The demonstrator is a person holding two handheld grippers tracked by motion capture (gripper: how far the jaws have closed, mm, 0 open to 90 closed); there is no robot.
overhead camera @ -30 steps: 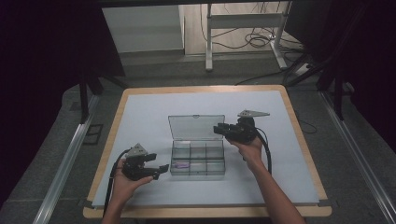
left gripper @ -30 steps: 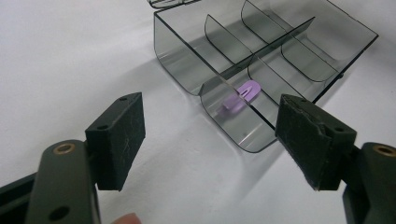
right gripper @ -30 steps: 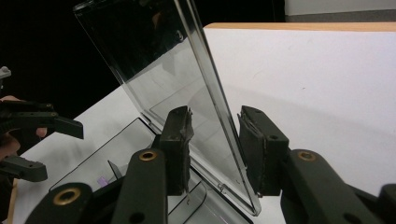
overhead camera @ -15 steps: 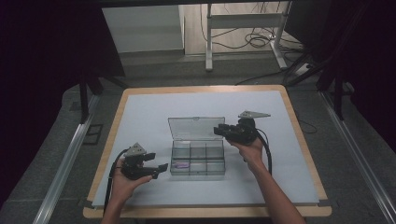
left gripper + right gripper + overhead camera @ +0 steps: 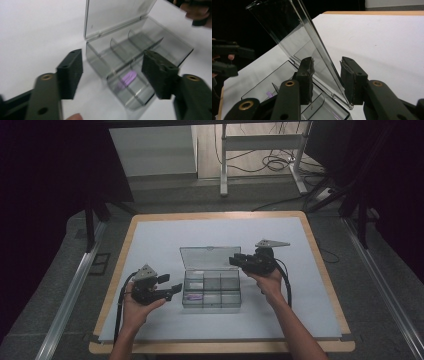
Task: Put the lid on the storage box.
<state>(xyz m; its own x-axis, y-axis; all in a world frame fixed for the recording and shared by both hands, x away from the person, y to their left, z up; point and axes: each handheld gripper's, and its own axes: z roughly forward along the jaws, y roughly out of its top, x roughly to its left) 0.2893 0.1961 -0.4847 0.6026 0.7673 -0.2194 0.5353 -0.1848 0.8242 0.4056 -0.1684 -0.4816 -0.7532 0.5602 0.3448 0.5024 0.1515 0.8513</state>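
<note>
The clear plastic compartment box (image 5: 212, 285) sits mid-bench, a purple item (image 5: 128, 78) in its near-left cell. The right gripper (image 5: 325, 80) straddles the raised lid (image 5: 312, 52); whether its fingers pinch is unclear. Left of the box, the left gripper (image 5: 174, 288) has just been narrowing, empty and open, likely readying for the purple item.

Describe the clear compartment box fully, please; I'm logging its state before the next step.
The clear compartment box looks like smoke-tinted transparent plastic, a shallow rectangular tray split by dividers into small cells. Its hinged lid stands open, roughly upright at the far edge. A small purple item lies in one near-left cell. The box rests near the middle of the white table mat. The right gripper straddles the lid's edge; contact is unclear.
</note>
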